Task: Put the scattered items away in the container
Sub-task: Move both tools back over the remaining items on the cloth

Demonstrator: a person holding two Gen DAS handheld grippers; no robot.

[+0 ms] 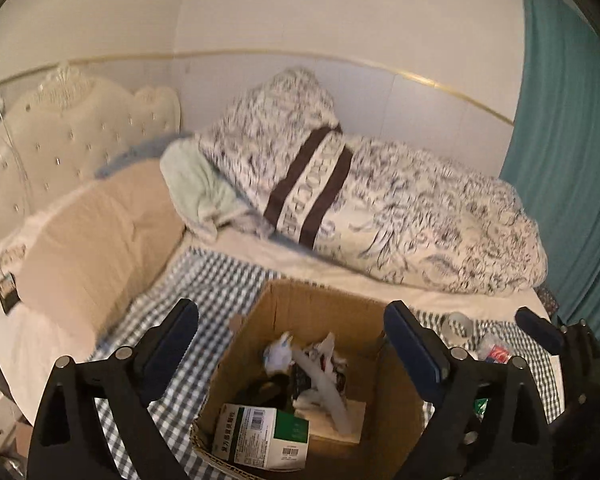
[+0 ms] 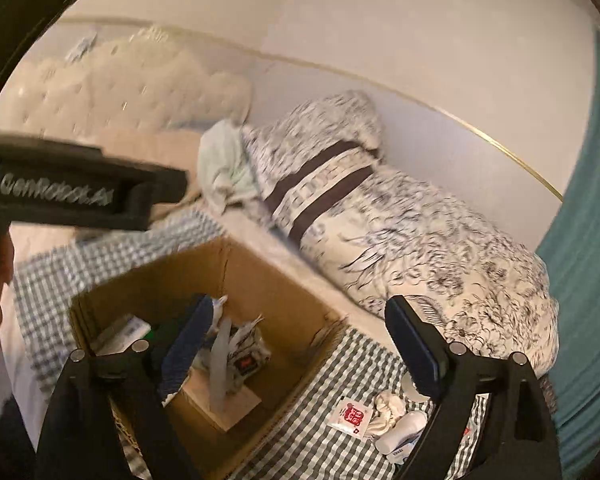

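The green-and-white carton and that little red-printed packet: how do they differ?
The green-and-white carton is a bulky box already lying inside the cardboard box; the red-printed packet is thin, flat and lies outside on the checked cloth. Both carry printed labels.

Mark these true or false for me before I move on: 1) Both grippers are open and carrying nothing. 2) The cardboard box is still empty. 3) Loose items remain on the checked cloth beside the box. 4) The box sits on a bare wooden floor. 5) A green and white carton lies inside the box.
1) True. The left gripper and right gripper both stand wide open with nothing between the fingers.
2) False. The cardboard box already holds crumpled paper and packets.
3) True. A red and white sachet, a crumpled tissue and a white bottle lie on the checked cloth.
4) False. It sits on the checked cloth on the bed.
5) True. The green and white carton lies in its near corner.
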